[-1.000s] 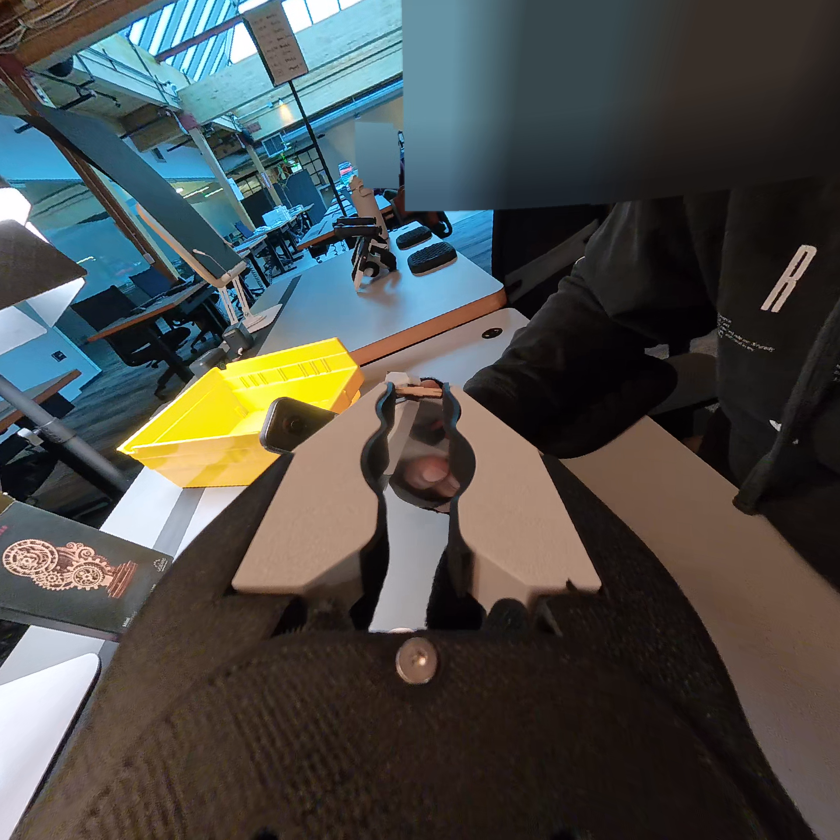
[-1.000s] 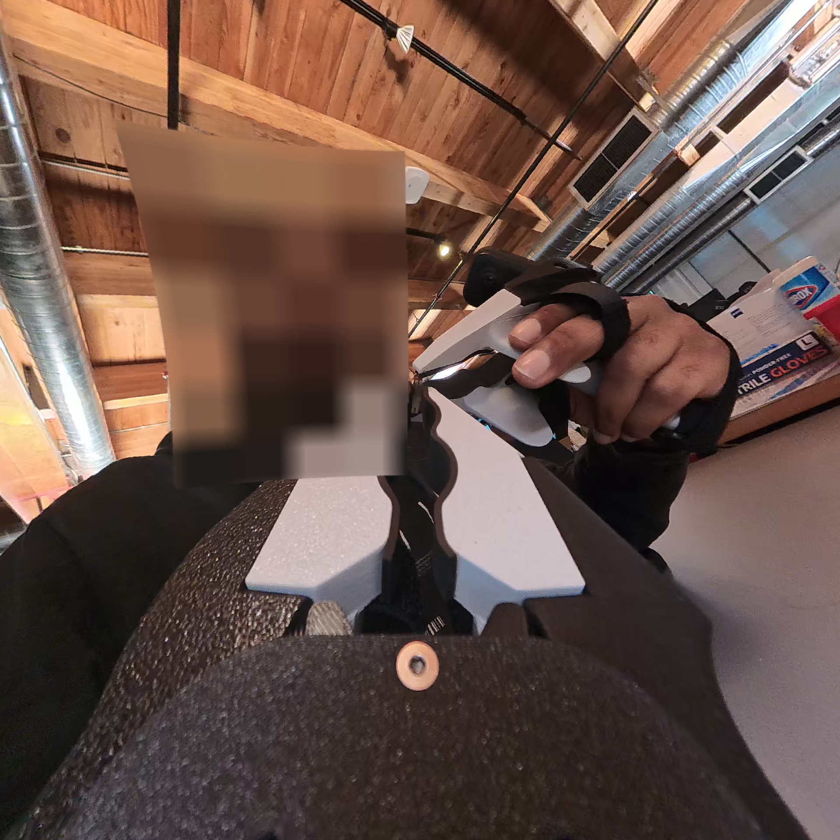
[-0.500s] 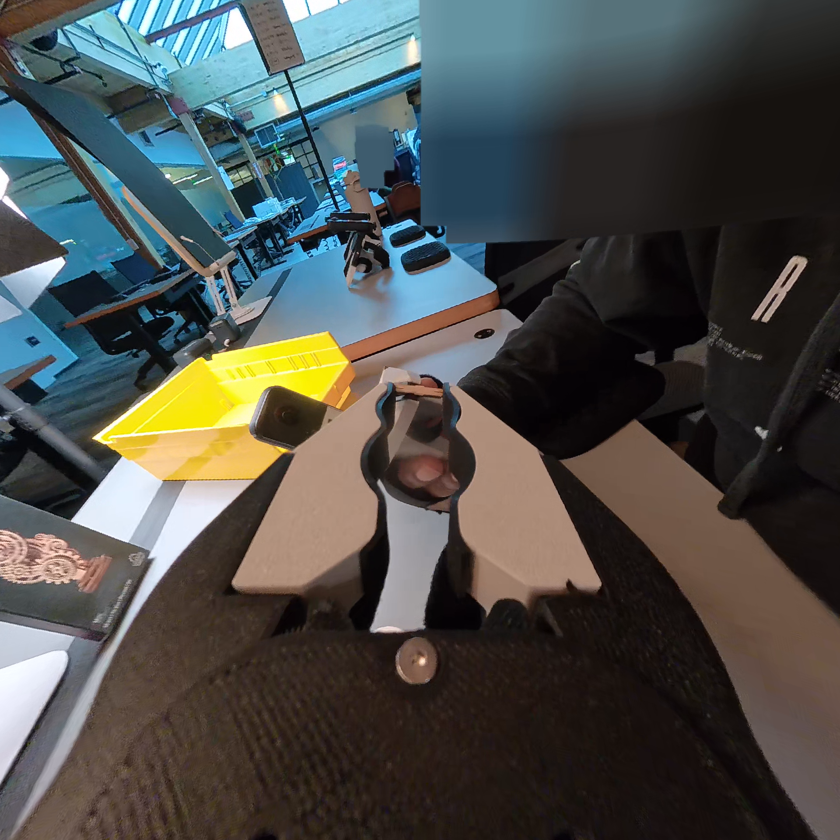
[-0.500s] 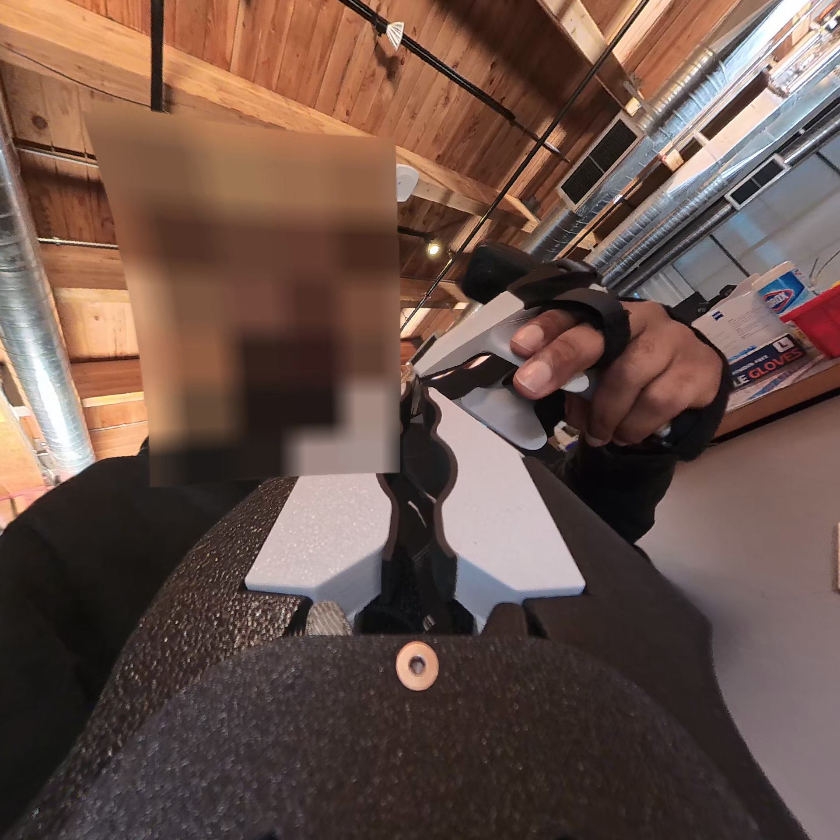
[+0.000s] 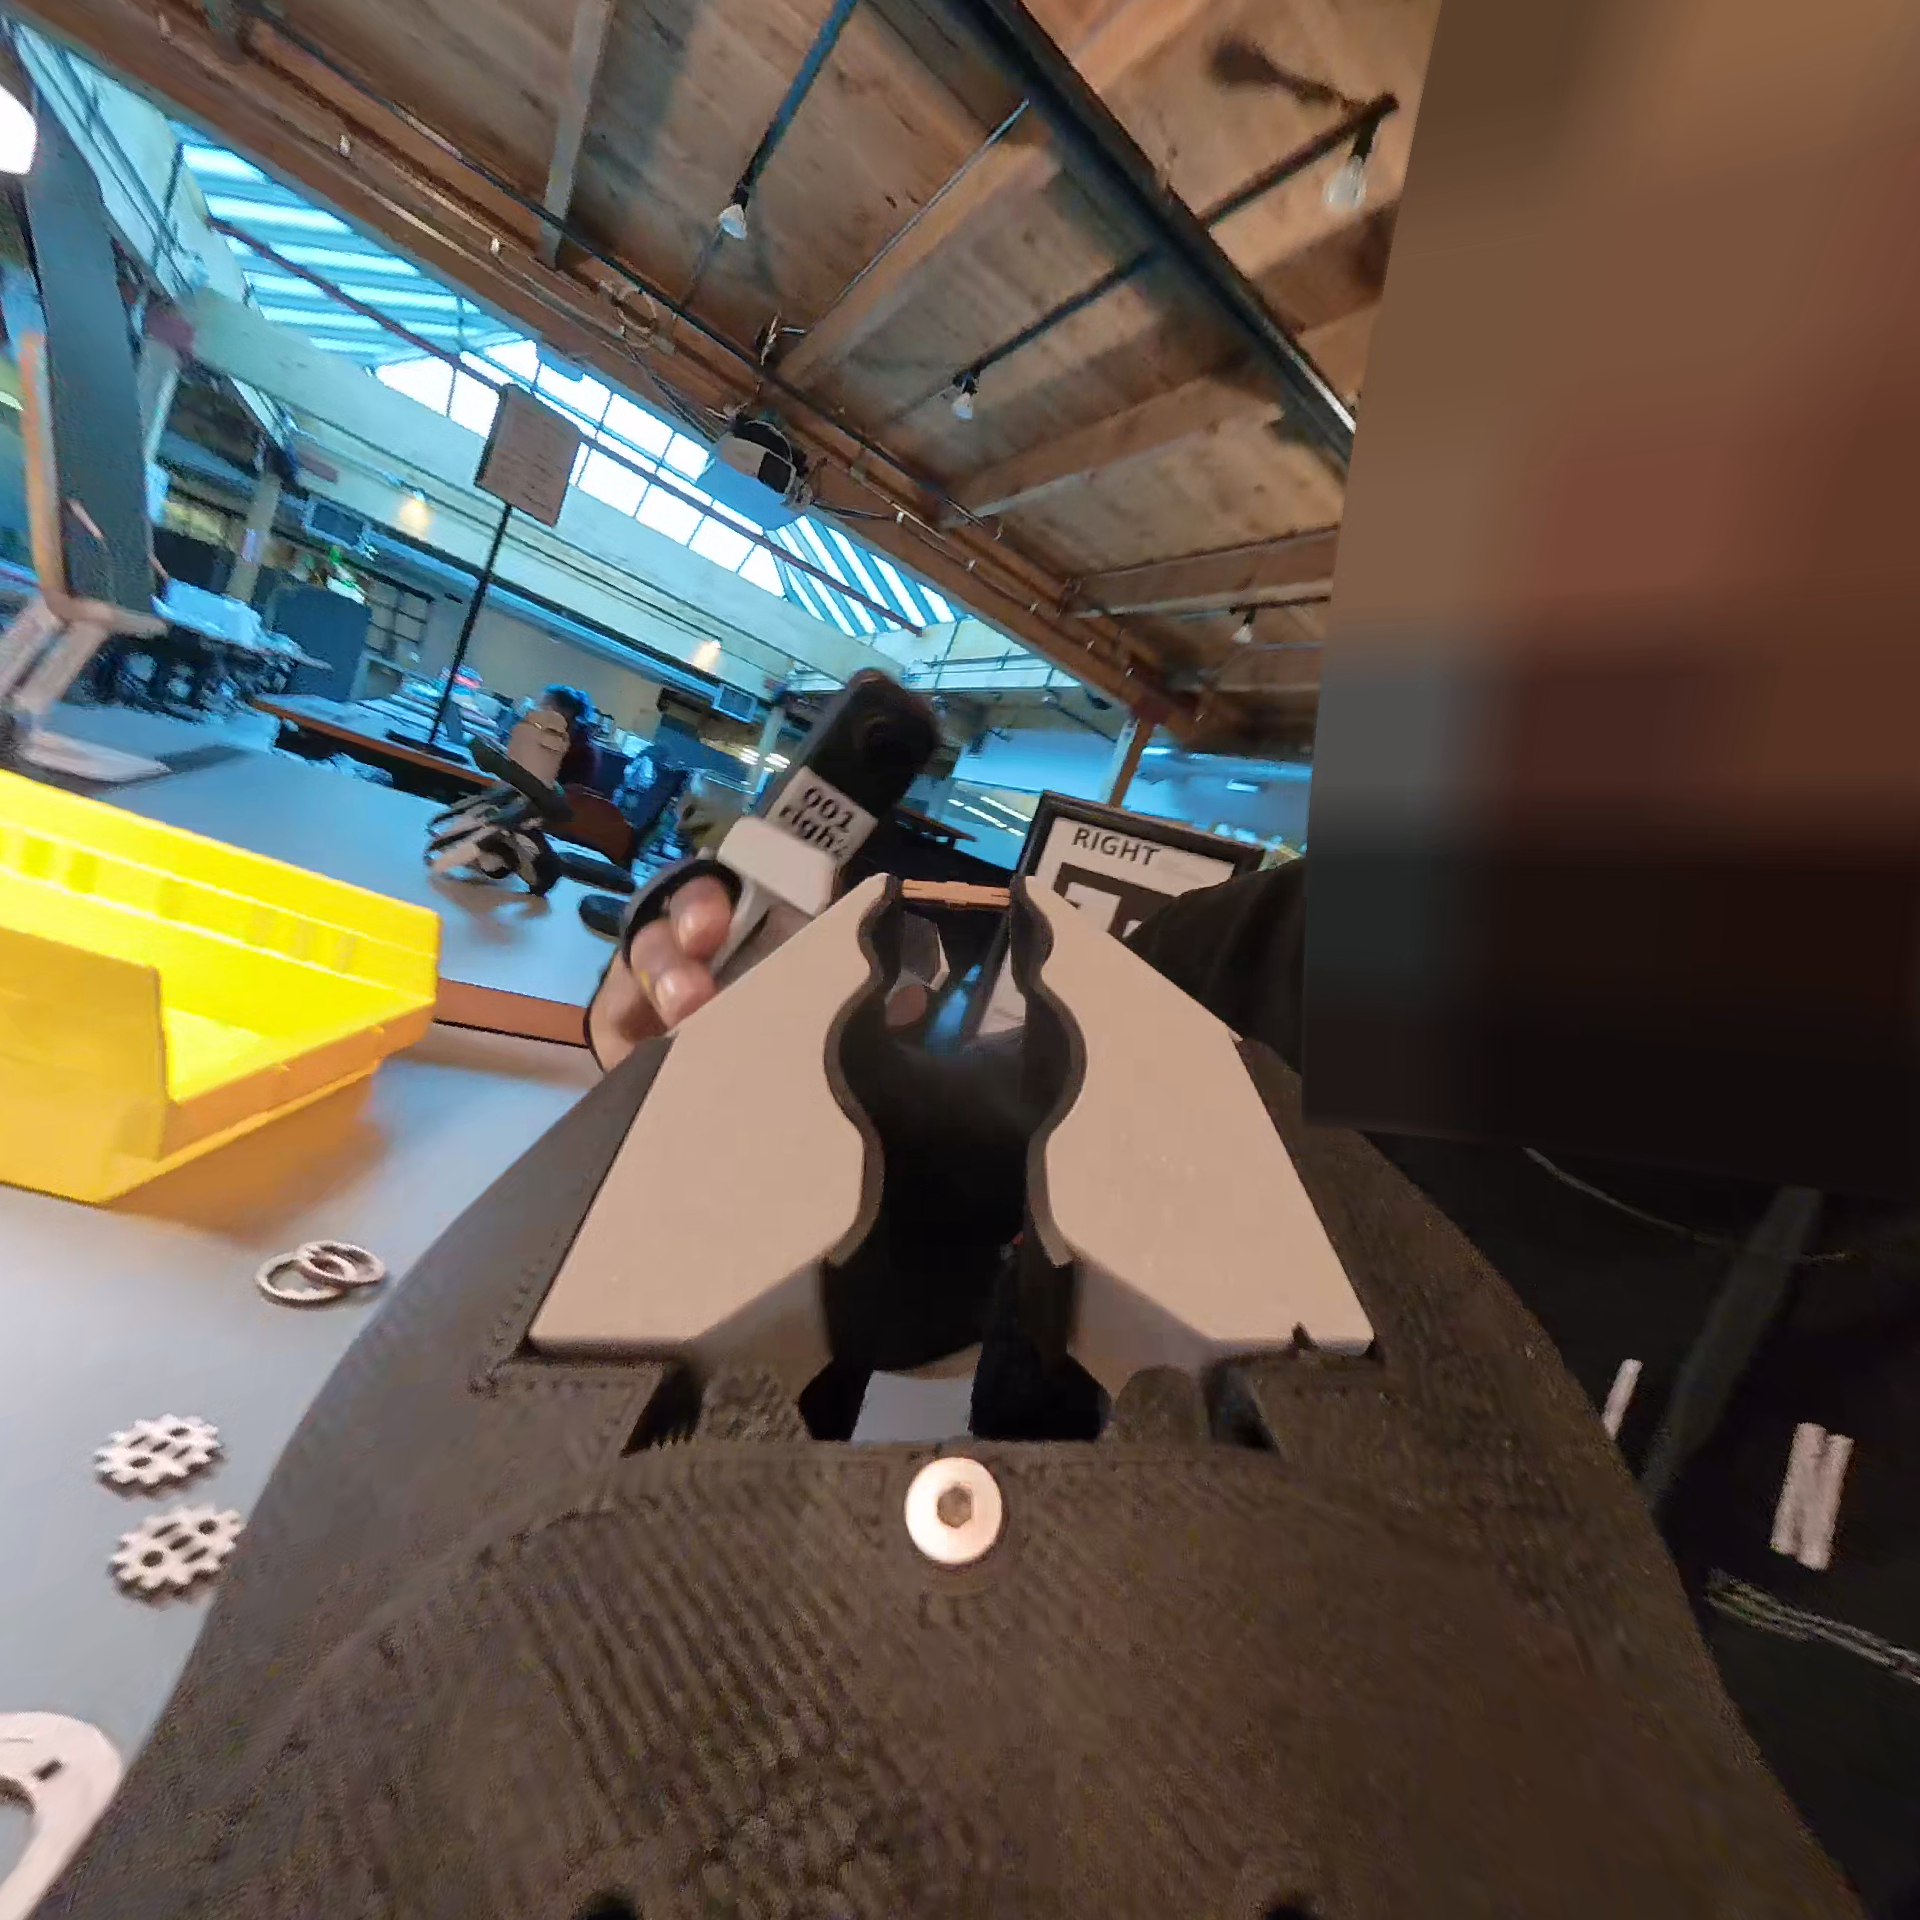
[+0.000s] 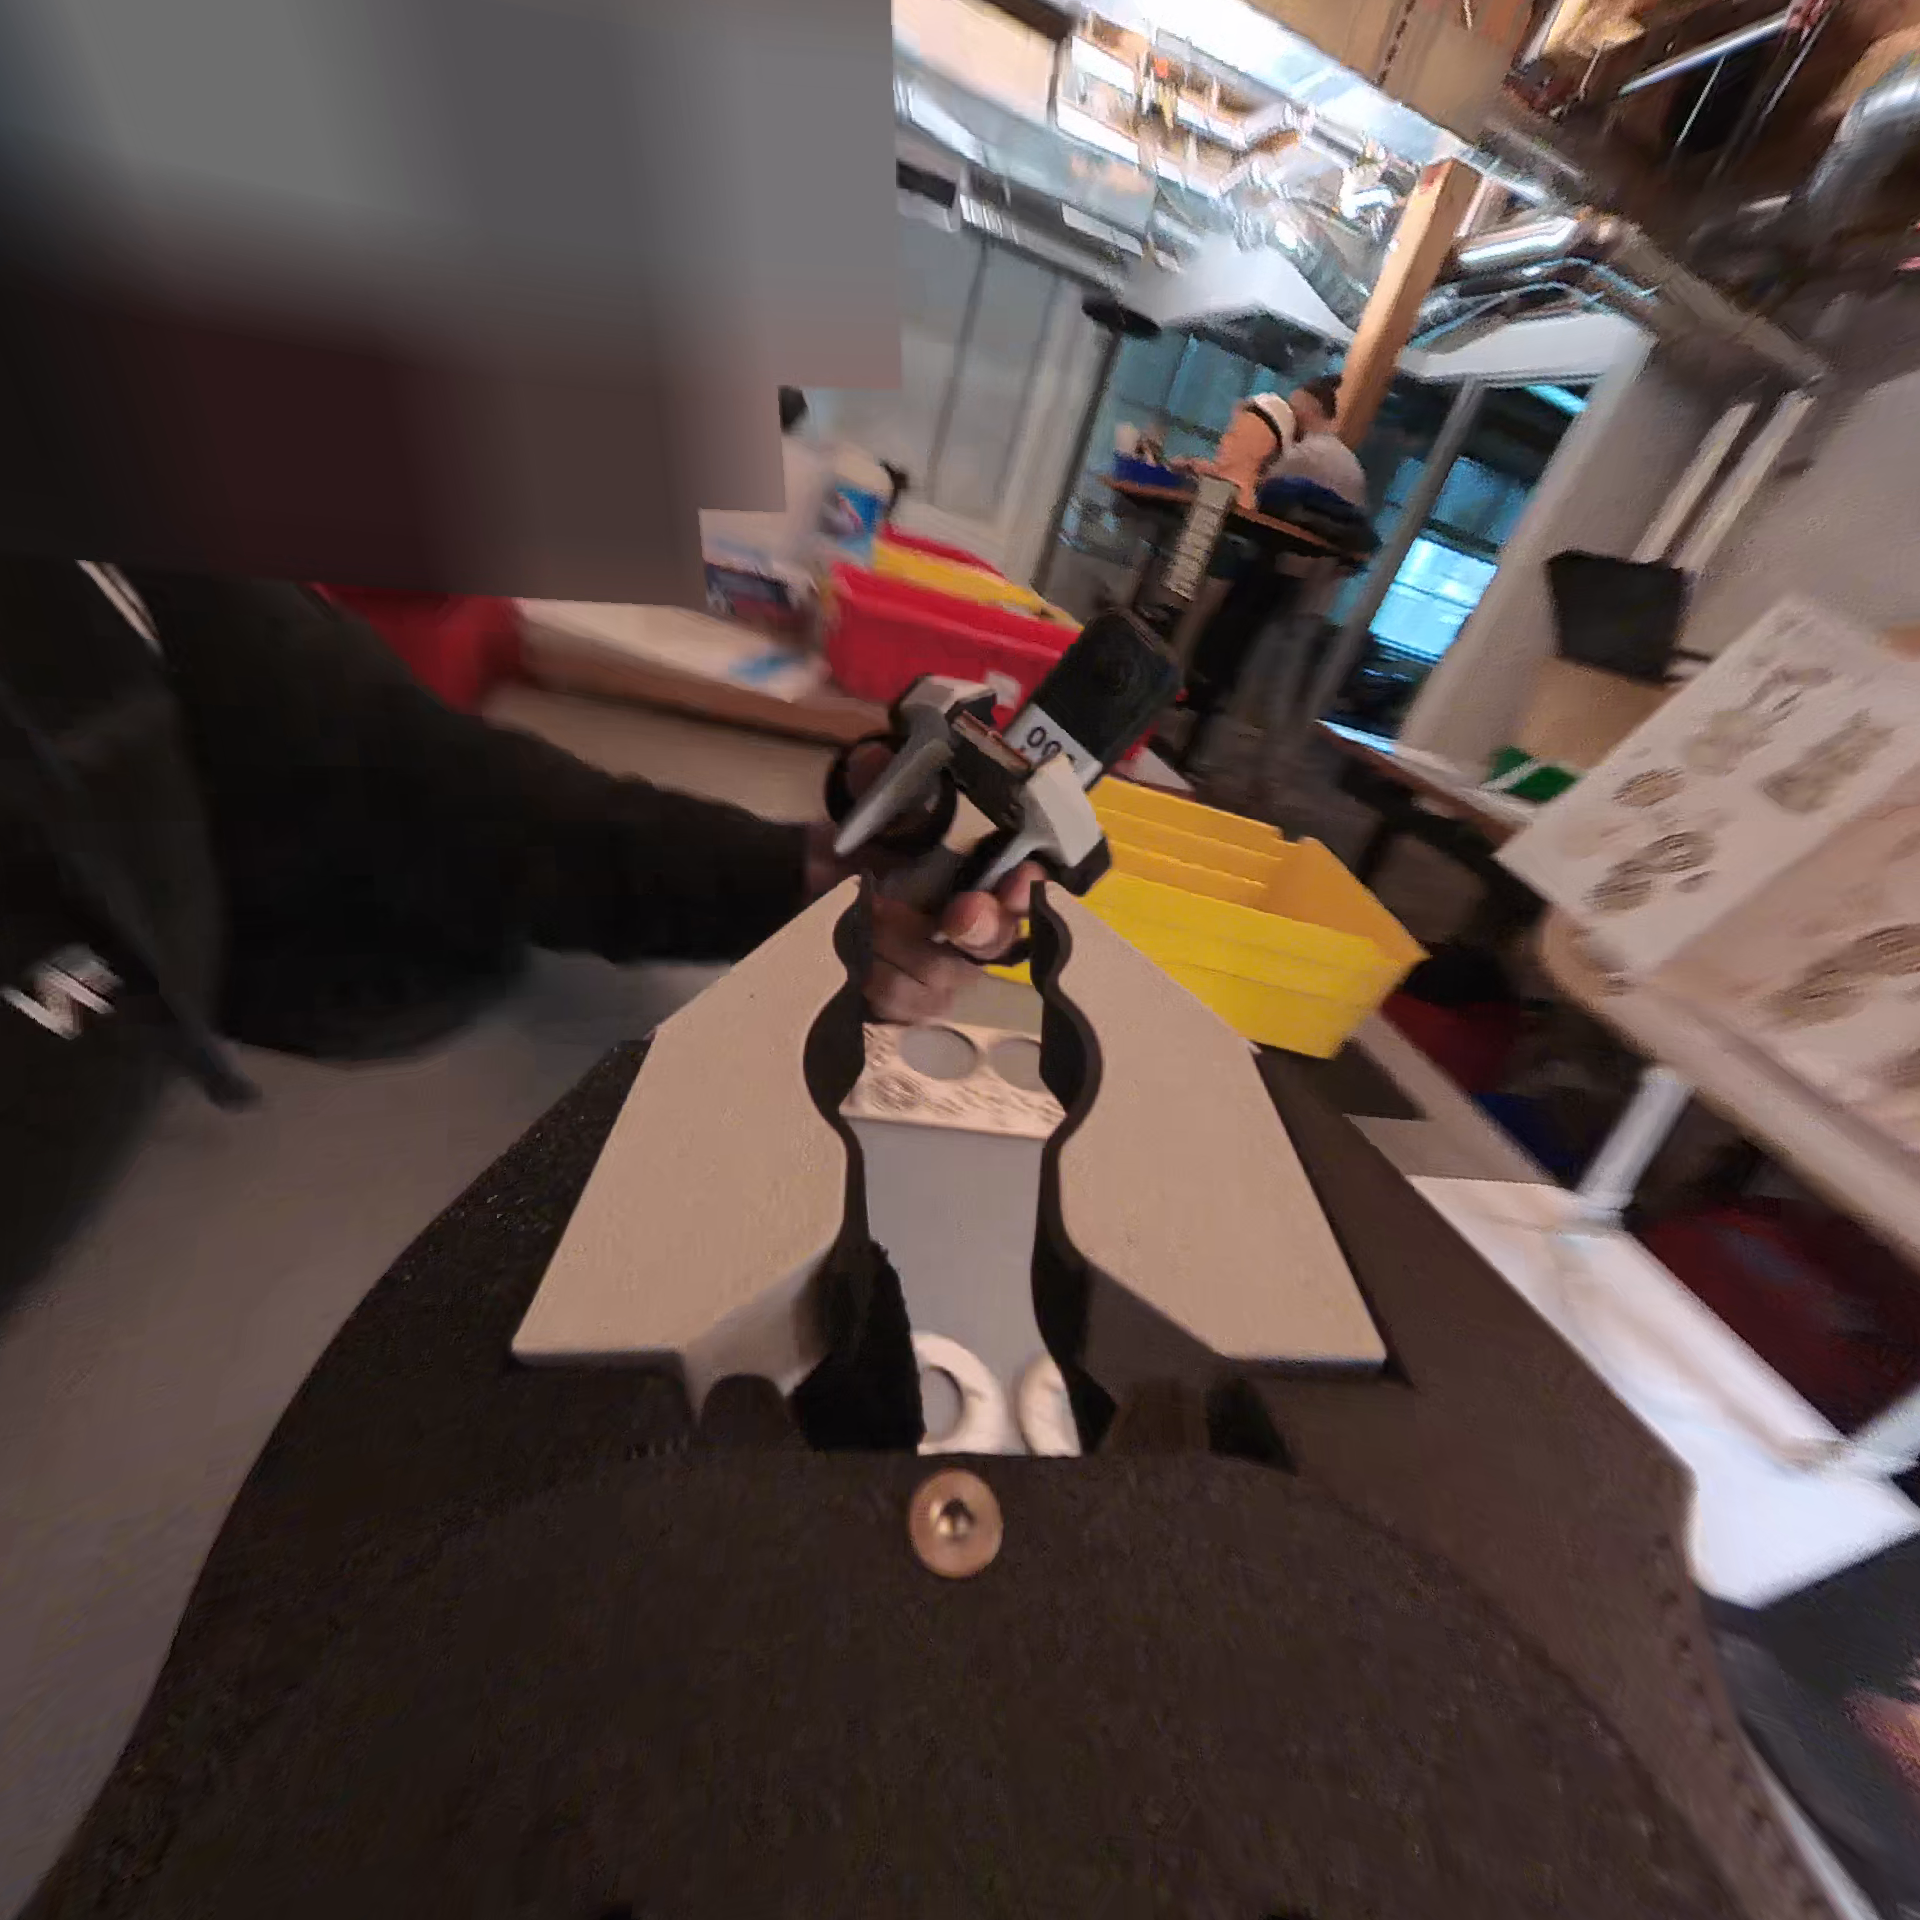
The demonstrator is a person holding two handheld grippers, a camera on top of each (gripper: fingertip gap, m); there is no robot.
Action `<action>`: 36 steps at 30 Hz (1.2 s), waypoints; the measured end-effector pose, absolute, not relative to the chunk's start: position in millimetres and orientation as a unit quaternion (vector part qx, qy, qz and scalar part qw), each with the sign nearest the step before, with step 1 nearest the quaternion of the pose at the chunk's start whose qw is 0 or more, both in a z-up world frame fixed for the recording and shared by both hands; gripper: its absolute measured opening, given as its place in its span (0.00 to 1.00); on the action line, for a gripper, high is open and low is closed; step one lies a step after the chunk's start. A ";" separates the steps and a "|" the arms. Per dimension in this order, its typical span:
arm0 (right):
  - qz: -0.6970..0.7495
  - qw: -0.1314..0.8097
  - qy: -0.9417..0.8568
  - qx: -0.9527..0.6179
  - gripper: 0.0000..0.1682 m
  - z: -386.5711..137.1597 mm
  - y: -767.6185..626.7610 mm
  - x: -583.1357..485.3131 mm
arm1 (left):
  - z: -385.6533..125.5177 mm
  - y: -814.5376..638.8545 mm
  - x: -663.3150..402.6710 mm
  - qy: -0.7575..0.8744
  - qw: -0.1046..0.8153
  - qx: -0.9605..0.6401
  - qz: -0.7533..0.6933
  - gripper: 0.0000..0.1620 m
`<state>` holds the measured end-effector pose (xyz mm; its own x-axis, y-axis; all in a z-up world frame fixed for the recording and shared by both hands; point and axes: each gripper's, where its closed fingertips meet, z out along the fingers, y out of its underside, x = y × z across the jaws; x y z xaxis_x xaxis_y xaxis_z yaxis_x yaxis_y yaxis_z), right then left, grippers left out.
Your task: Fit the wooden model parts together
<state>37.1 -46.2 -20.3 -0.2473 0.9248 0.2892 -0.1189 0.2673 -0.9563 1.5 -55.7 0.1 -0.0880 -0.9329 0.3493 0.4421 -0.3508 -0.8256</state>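
In the left wrist view my left gripper [image 5: 954, 896] is shut on a small flat wooden piece [image 5: 954, 891], pinched edge-on between its fingertips and held up in the air. The right wrist view shows the same left gripper [image 6: 987, 774] farther off, with the wooden piece [image 6: 985, 743] still between its tips. My right gripper [image 6: 951, 904] is open, with nothing between its fingers, and it points at the left gripper from a short distance. It also shows in the left wrist view [image 5: 821, 831], held in a hand behind the left fingers.
A yellow bin [image 5: 208, 997] [image 6: 1247, 925] stands on the grey table. Two wooden gears [image 5: 156, 1449] and wooden rings [image 5: 322, 1270] lie at the left. A punched-out wooden sheet [image 6: 956, 1086] lies under the right gripper. A printed parts sheet [image 6: 1766, 831] stands at right. A person in a dark sleeve [image 6: 468, 831] is close. There is about 5 cm between the tips of the two grippers.
My right gripper was shut close to the left gripper's tips; it has opened, drawn back and swung down to face across the table. The left gripper tilted upward, still shut on the wooden piece.
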 end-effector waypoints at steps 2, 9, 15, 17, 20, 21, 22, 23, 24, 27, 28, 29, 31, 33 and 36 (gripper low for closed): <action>0.428 0.542 -0.648 -0.320 0.15 -24.2 -45.8 34.4 | -4.3 -51.1 0.5 0.254 0.472 -0.462 -0.707 0.11; 0.327 0.520 -0.732 -0.295 0.14 -44.4 -54.1 22.2 | -42.9 -44.8 20.7 0.237 0.343 -0.544 -0.728 0.12; 0.316 0.488 -0.753 -0.309 0.07 -70.8 -53.0 16.9 | -70.9 -44.5 29.7 0.232 0.279 -0.588 -0.722 0.12; 0.315 0.482 -0.755 -0.313 0.05 -76.1 -51.5 16.9 | -73.8 -45.2 30.3 0.235 0.273 -0.594 -0.719 0.12; 0.321 0.483 -0.752 -0.314 0.02 -78.8 -48.8 16.6 | -77.4 -44.1 31.3 0.237 0.272 -0.602 -0.713 0.12; 0.325 0.483 -0.749 -0.317 0.02 -79.5 -47.5 16.4 | -78.2 -43.2 31.3 0.235 0.272 -0.604 -0.712 0.12; 0.331 0.483 -0.744 -0.321 0.02 -80.1 -45.8 16.1 | -78.9 -41.6 31.0 0.232 0.274 -0.605 -0.711 0.12; 0.341 0.482 -0.738 -0.326 0.02 -80.7 -43.9 15.6 | -79.6 -39.8 30.7 0.229 0.278 -0.607 -0.708 0.12; 0.355 0.481 -0.729 -0.334 0.01 -80.5 -41.5 15.1 | -79.8 -37.3 30.1 0.227 0.287 -0.609 -0.704 0.12; 0.422 0.472 -0.683 -0.365 0.00 -76.4 -33.6 13.9 | -74.9 -26.7 24.4 0.220 0.339 -0.606 -0.685 0.16; 0.446 0.469 -0.664 -0.375 0.00 -74.0 -30.4 13.7 | -72.8 -25.9 22.8 0.224 0.354 -0.604 -0.678 0.17; 0.469 0.464 -0.646 -0.384 0.01 -71.9 -27.3 13.7 | -70.1 -26.1 21.6 0.230 0.368 -0.600 -0.672 0.19; 0.518 0.449 -0.603 -0.408 0.00 -66.0 -20.5 13.6 | -66.8 -24.0 19.8 0.242 0.402 -0.600 -0.648 0.19; 0.570 0.426 -0.558 -0.427 0.00 -59.2 -15.9 13.4 | -70.2 -18.6 19.6 0.258 0.438 -0.617 -0.601 0.19; 0.629 0.391 -0.498 -0.452 0.01 -55.4 -10.5 10.6 | -73.7 -8.2 20.0 0.277 0.497 -0.637 -0.520 0.17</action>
